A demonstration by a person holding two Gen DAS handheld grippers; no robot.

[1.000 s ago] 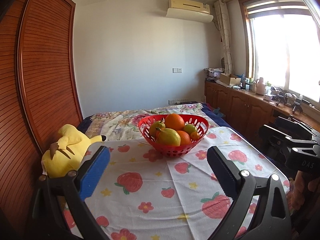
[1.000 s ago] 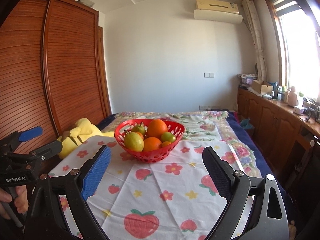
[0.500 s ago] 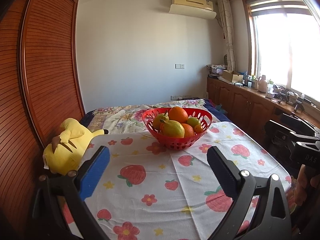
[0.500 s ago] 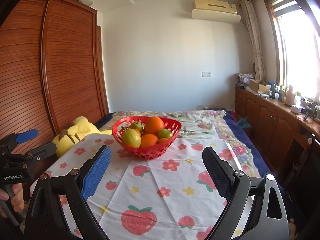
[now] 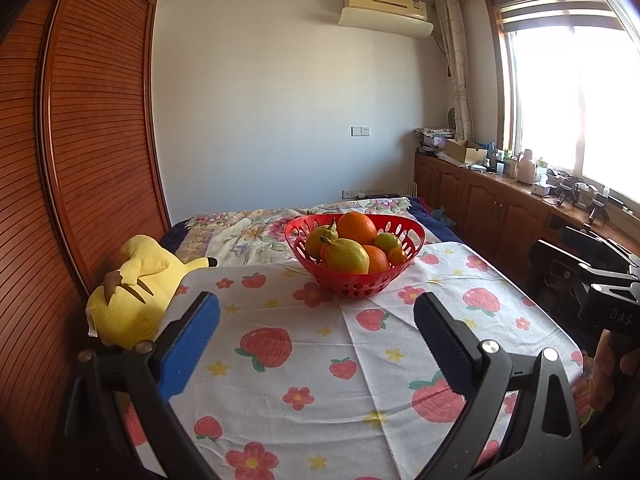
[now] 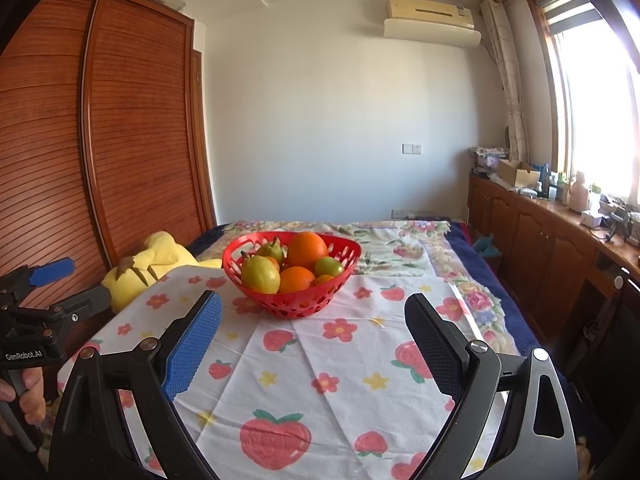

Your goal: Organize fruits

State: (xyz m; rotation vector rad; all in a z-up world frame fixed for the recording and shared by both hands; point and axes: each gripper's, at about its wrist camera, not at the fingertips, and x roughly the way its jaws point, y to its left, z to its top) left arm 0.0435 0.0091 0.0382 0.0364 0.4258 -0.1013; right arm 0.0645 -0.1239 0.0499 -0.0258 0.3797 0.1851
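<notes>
A red perforated basket [image 5: 412,236] [image 6: 340,286] stands on the strawberry-print cloth [image 5: 304,360] [image 6: 320,360], well ahead of both grippers. It holds a large orange [image 5: 356,227] [image 6: 307,249], yellow-green pears [image 5: 347,256] [image 6: 260,274], a smaller orange [image 6: 296,280] and a green citrus [image 5: 388,242] [image 6: 329,267]. My left gripper [image 5: 316,320] is open and empty above the cloth. My right gripper [image 6: 314,320] is open and empty too. The left gripper also shows at the left edge of the right wrist view [image 6: 56,284].
A yellow plush toy [image 5: 136,292] [image 6: 156,264] lies at the cloth's left edge by the wooden wardrobe [image 5: 80,160]. A floral bedspread [image 5: 248,232] lies behind the basket. Wooden cabinets [image 6: 540,248] with clutter run along the right under the window.
Both cameras have tilted up and drawn slightly closer, so the basket sits lower in each view. Both grippers stay open and empty.
</notes>
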